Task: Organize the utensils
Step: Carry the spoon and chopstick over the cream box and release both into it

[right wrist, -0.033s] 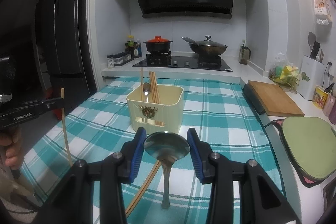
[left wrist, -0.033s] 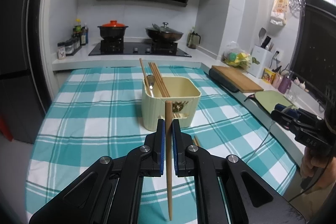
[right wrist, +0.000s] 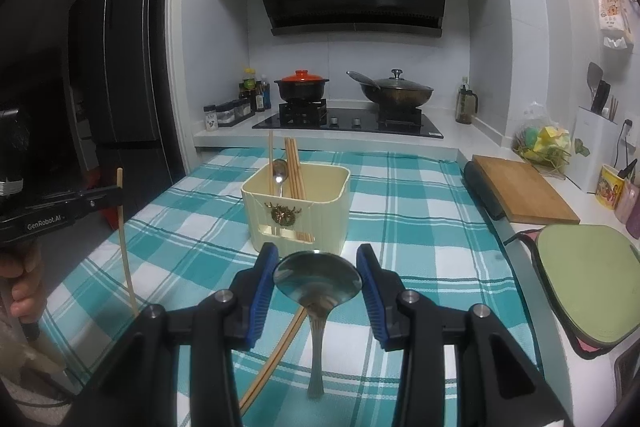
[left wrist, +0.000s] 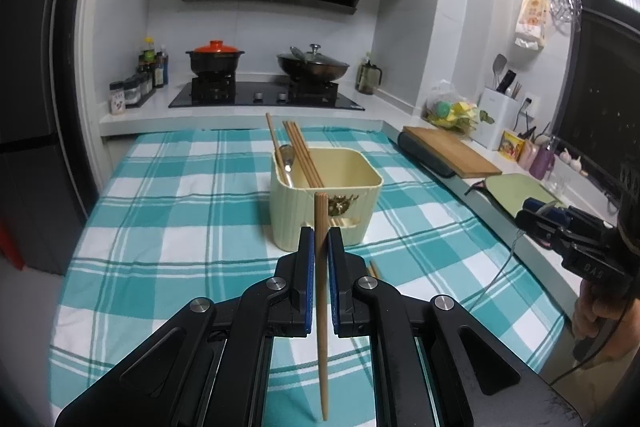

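Note:
A cream utensil holder (left wrist: 326,205) stands on the checked tablecloth, with several wooden chopsticks (left wrist: 302,153) and a metal spoon (left wrist: 286,157) standing in it; it also shows in the right wrist view (right wrist: 296,205). My left gripper (left wrist: 319,247) is shut on one wooden chopstick (left wrist: 321,307), held upright in front of the holder; it shows at the left of the right wrist view (right wrist: 120,201). My right gripper (right wrist: 318,267) is shut on the bowl of a metal spoon (right wrist: 318,283), its handle hanging down. Loose chopsticks (right wrist: 276,359) lie on the cloth below it.
A teal checked tablecloth (left wrist: 168,195) covers the table. A hob with a red-lidded pot (left wrist: 216,57) and a wok (left wrist: 314,65) is behind. On the right counter sit a wooden cutting board (right wrist: 520,191) and a green mat (right wrist: 588,275).

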`<state>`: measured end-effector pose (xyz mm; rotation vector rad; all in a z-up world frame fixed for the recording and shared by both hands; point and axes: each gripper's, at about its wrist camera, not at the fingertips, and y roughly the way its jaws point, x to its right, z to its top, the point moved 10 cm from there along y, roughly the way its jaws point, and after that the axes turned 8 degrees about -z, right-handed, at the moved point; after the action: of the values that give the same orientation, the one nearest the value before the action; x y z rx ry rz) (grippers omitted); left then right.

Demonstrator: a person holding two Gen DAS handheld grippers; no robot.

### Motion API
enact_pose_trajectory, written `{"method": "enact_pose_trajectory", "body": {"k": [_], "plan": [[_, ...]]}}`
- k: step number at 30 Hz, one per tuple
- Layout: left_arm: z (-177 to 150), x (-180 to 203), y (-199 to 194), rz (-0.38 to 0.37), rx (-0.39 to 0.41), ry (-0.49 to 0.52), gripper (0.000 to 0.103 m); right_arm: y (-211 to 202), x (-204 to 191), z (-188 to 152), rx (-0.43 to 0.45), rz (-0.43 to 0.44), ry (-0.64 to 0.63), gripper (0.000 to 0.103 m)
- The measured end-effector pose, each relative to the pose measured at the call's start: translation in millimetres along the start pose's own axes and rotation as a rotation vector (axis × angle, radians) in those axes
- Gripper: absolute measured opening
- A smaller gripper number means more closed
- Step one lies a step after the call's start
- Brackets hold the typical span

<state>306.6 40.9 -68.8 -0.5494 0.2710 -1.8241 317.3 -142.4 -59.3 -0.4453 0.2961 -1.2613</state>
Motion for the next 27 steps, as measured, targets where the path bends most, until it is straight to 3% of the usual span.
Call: {"method": "enact_pose_trajectory", "body": {"k": [13,27], "plan": [[49,5,0,-0.026,0.035,0.02,0.005,8,1,36,0.001,0.037,0.001,0.041],[157,-4,18,-0.027,0.126,0.031,0.005,48,0,119,0.011,0.098,0.022,0.041]]}}
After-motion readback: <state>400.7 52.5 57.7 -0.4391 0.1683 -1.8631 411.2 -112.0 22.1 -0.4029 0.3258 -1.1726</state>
